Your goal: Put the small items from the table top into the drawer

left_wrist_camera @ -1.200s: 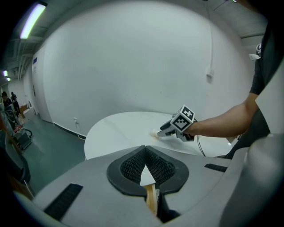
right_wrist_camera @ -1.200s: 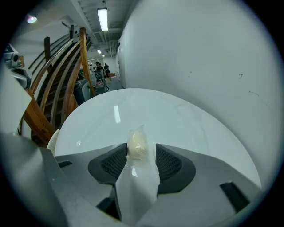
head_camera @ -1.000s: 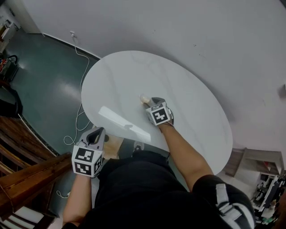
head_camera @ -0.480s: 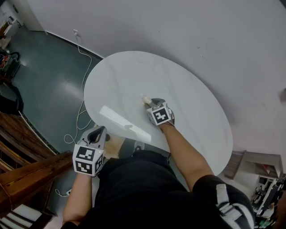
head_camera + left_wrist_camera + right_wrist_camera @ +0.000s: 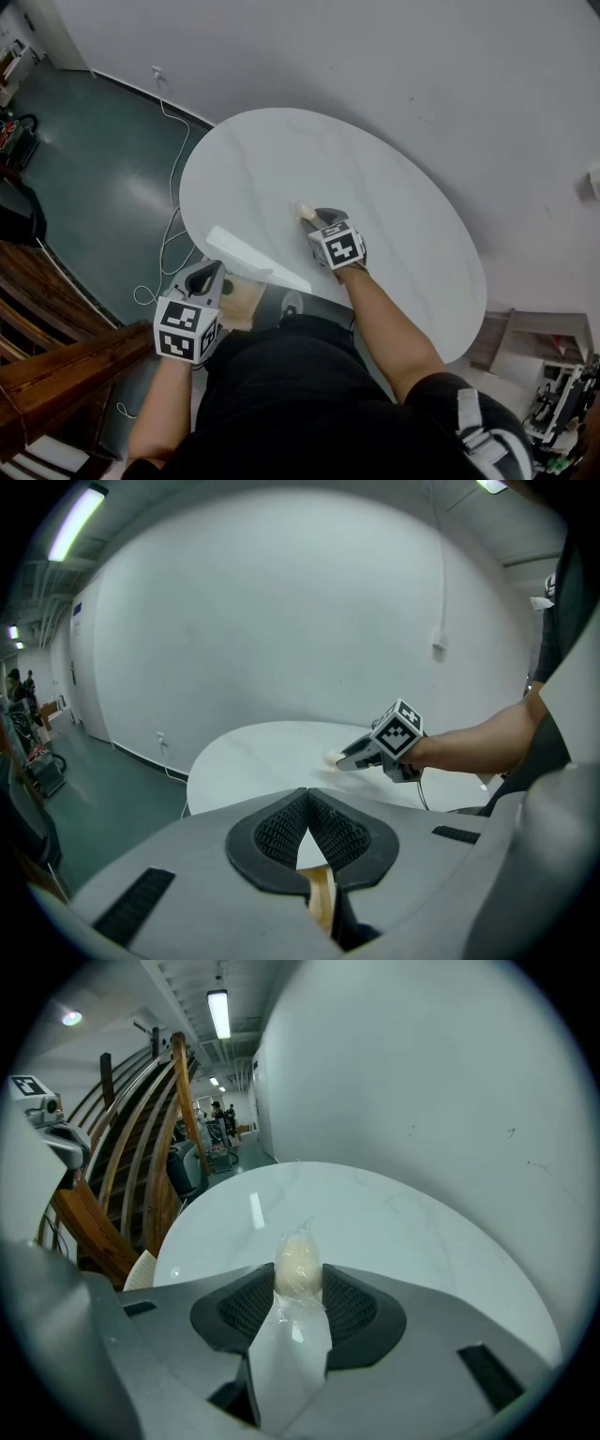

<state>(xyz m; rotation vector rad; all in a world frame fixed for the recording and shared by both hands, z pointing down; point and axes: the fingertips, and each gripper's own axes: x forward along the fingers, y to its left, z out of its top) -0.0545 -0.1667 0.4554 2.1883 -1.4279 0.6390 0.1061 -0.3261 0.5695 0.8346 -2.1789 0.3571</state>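
A small cream-coloured item in clear wrap (image 5: 298,1260) sits between the pads of my right gripper (image 5: 298,1283), which press on it from both sides. In the head view this right gripper (image 5: 309,215) rests low over the middle of the round white table (image 5: 394,159), with the item (image 5: 302,207) at its tips. The left gripper view shows the same item (image 5: 333,757) from the side. My left gripper (image 5: 204,275) hangs off the table's near-left edge beside a pale wooden drawer (image 5: 242,302). Its jaws (image 5: 307,803) meet at the tips, and a wood strip shows through the gap behind them.
A white cable (image 5: 169,234) trails over the dark green floor to the table's left. Wooden stair rails (image 5: 56,366) stand at the lower left, and a shelf (image 5: 539,333) at the lower right. A white wall rises behind the table.
The right gripper has stayed at the wrapped item with its jaws drawn in on it. More of the wooden drawer shows beside the left gripper, which shifted slightly right.
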